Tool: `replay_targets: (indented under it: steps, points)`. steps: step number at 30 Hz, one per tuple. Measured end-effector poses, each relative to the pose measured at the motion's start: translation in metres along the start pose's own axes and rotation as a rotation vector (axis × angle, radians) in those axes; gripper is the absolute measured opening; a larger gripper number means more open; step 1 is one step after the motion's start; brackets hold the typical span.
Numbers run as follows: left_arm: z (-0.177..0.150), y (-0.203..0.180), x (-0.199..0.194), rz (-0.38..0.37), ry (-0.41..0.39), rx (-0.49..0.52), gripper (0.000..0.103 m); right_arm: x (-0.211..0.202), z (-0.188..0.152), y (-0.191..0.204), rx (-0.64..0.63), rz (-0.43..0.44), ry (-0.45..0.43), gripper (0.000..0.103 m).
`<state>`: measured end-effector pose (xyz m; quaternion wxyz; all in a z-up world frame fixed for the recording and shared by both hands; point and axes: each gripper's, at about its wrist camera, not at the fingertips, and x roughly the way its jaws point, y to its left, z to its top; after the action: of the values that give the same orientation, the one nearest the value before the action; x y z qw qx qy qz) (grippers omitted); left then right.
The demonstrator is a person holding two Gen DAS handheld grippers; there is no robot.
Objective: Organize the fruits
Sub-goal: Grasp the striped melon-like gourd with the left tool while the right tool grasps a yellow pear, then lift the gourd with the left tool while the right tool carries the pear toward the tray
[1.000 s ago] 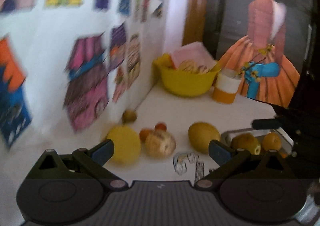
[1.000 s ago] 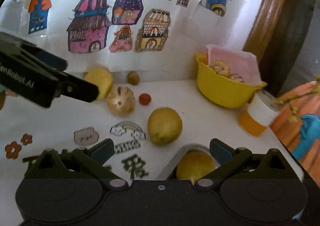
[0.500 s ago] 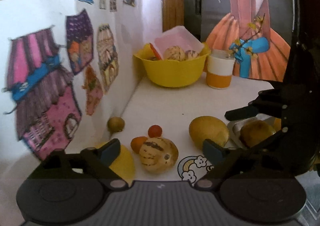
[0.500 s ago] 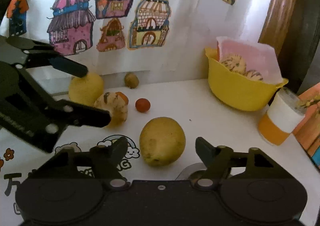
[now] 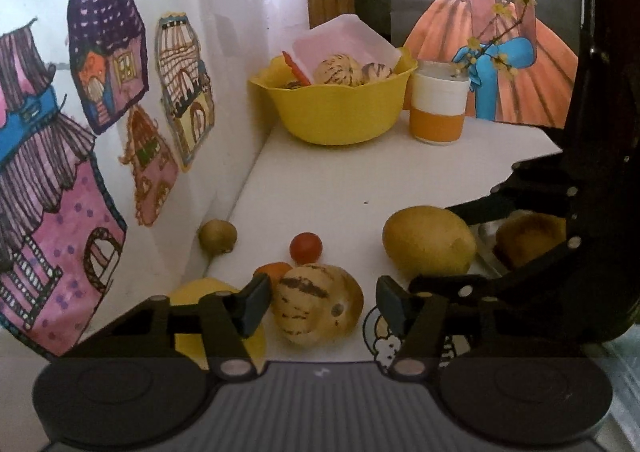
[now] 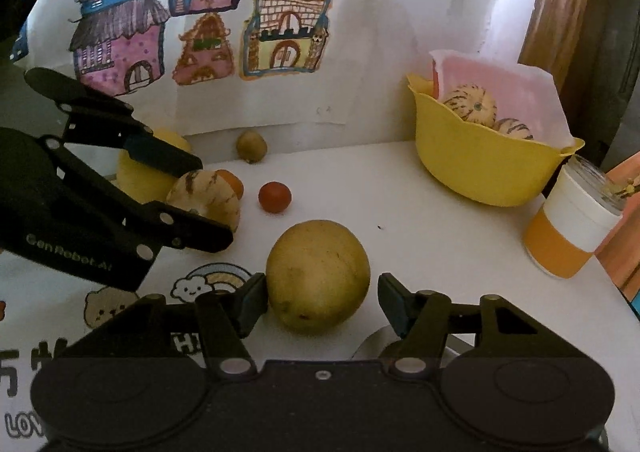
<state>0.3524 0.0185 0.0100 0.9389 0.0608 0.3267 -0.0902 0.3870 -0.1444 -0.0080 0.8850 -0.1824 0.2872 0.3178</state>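
Both grippers are down low over the white desk, side by side, each with its jaws spread and nothing clamped in them.

The left gripper has a striped, cream-coloured melon sitting right between its jaws. The left jaw looks to be at the melon's skin or just shy of it; the right jaw stands clearly off it. The melon rests on the desk. Just outside the left jaw lies a big yellow fruit, mostly hidden behind the finger. Just beyond the jaws, a small orange fruit peeks out from behind the melon, a little red tomato sits a bit farther on, and a brownish kiwi lies farther still and off to the left, against the paper backdrop.

The right gripper straddles a yellow-green pear in the same way: the pear lies on the desk between the jaws, the left jaw close against it, the right jaw apart. Below the right jaw the rim of a metal tray shows.

Well ahead of both sets of jaws and to the right stands a yellow bowl with two more striped melons in it, and an orange-and-white cup just beside it.
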Motion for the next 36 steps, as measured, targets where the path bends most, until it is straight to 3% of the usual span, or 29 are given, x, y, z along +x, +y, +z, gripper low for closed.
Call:
replay_targets:
  steps: [17, 21, 36]
  points:
    - [-0.001, -0.009, 0.004, 0.027, 0.012, 0.049, 0.059, -0.001, -0.004, -0.001, 0.077, 0.014, 0.039, 0.057]
    - [-0.003, -0.008, 0.009, 0.013, 0.049, 0.024, 0.056, -0.006, -0.008, 0.003, 0.056, 0.017, 0.031, 0.057]
    - [-0.002, -0.009, 0.009, 0.053, 0.029, 0.003, 0.053, -0.006, -0.008, 0.0, 0.073, 0.025, 0.012, 0.057]
